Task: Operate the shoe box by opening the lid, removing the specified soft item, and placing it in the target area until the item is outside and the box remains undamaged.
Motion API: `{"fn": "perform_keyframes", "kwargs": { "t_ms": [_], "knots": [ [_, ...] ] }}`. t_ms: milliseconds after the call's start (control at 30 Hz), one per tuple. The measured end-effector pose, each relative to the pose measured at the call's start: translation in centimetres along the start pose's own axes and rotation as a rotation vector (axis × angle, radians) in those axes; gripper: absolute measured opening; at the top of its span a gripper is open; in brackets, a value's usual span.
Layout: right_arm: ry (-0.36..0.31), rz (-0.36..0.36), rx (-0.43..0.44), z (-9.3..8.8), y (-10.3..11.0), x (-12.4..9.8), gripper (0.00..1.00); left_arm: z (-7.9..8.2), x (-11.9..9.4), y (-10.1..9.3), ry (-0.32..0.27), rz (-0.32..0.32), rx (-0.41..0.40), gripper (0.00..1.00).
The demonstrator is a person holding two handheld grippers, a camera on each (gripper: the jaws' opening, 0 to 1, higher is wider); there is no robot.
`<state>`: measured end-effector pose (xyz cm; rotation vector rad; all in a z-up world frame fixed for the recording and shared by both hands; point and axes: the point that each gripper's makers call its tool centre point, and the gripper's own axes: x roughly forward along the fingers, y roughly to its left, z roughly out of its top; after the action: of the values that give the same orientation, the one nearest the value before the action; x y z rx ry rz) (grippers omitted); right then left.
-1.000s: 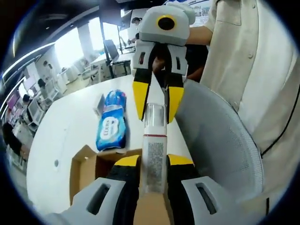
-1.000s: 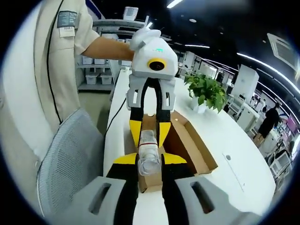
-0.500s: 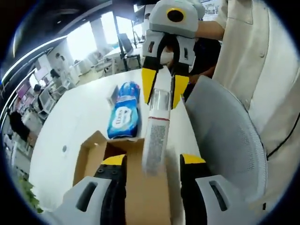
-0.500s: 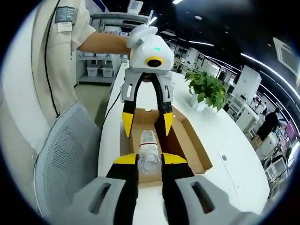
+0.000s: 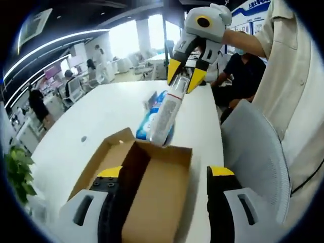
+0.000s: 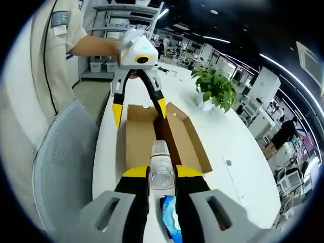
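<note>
My right hand-held gripper [image 6: 161,174] clamps the clear-capped tube [image 5: 167,109] above the counter [image 5: 101,111], clear of the open shoe box [image 6: 152,136], so my left hand-held gripper [image 5: 164,174] gapes wide, empty.

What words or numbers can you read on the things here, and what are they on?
Nothing can be read for sure.
White tube with a clear cap, held in the right gripper: its print is too blurred.
Blue wipes packet on the white table: lettering too blurred.
Brown cardboard shoe box: no writing shows.
Blue wall sign: white characters, too small.
Grey sleeve patch: too small.
</note>
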<state>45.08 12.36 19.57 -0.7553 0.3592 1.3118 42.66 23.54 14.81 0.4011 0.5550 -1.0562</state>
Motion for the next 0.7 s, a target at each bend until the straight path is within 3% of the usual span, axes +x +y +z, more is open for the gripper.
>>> {"fn": "perform_keyframes", "kwargs": {
  "t_ms": [367, 700],
  "knots": [
    [0.100, -0.017, -0.016, -2.4, -4.1, -1.3, 0.15, -0.1, -0.8, 0.4, -0.101, 0.126, -0.117, 0.88],
    [0.181, -0.008, -0.026, -4.4, -7.8, -1.2, 0.15, -0.9, -2.5, 0.8, -0.168, 0.239, -0.195, 0.94]
  ]
}}
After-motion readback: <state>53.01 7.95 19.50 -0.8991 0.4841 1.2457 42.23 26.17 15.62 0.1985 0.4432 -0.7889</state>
